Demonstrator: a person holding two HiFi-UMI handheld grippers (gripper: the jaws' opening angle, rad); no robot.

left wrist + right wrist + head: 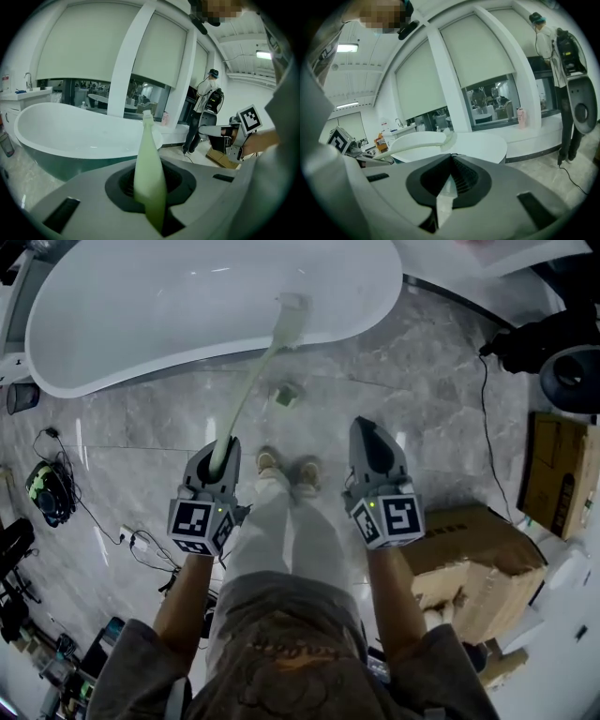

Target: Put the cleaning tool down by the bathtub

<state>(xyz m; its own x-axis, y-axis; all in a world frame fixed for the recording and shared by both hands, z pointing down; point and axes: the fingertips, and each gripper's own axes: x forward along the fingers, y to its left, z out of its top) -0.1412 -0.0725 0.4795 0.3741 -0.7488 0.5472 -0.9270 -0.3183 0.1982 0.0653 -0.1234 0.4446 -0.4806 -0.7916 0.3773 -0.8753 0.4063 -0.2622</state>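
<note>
The cleaning tool (251,388) is a long pale green brush. My left gripper (223,448) is shut on the lower end of its handle. The handle slants up and away, and the brush head (292,313) lies over the near rim of the white bathtub (141,306). In the left gripper view the handle (149,159) rises straight out of the closed jaws toward the tub (70,136). My right gripper (371,442) hovers to the right of the person's feet, shut with nothing in it. In the right gripper view the brush (423,145) reaches across to the tub (483,147).
A small green and white object (286,395) sits on the marble floor just below the tub. Cardboard boxes (478,563) stand at the right, with dark equipment (562,367) and a cable beyond. Cables and gear (47,491) lie at the left. Another person (200,117) stands behind the tub.
</note>
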